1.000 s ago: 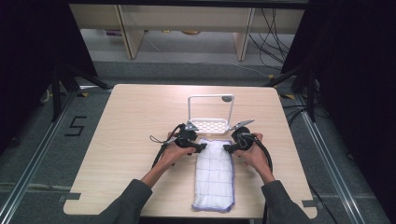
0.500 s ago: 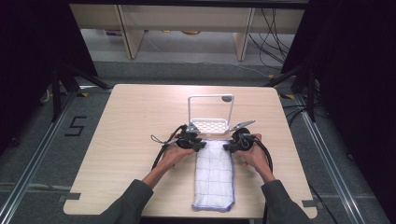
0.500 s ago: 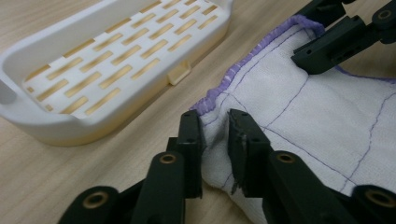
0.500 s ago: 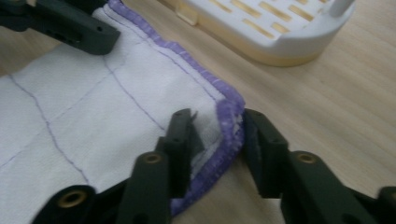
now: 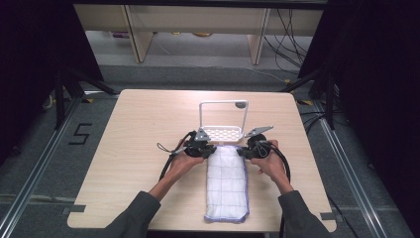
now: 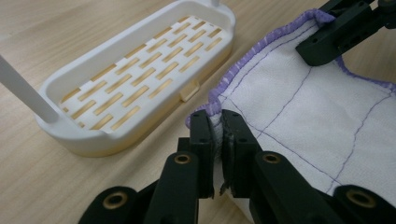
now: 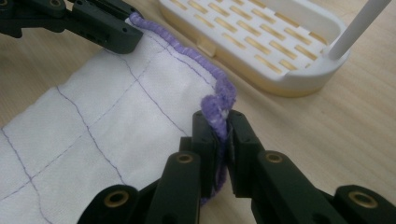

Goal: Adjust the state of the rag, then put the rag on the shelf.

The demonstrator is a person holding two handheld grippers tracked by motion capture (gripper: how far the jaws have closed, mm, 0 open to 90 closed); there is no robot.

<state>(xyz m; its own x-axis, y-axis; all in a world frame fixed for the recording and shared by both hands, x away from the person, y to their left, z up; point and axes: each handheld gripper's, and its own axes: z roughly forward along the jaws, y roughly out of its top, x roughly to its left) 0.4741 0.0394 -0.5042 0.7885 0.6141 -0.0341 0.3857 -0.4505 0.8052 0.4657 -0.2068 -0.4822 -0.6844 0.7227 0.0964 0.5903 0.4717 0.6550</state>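
A white cloth (image 5: 226, 179) with purple edging and a thin grid lies lengthwise on the table, its far end near a white slotted rack. My left gripper (image 5: 210, 148) is shut on the cloth's far left corner (image 6: 212, 122). My right gripper (image 5: 241, 150) is shut on the far right corner (image 7: 219, 112). In the left gripper view the right gripper's jaws pinch the cloth (image 6: 299, 112) at the upper right. In the right gripper view the left gripper's jaws hold the cloth (image 7: 102, 116) at the upper left.
The white slotted rack (image 5: 223, 133) with an upright frame stands just beyond the cloth's far end, close to both grippers (image 6: 140, 88) (image 7: 261, 42). The wooden table (image 5: 129, 129) stretches left and right of the hands. Cables trail from both grippers.
Both grippers, holding the cloth's far corners, have shifted slightly toward the person. The cloth's far end has moved with them.
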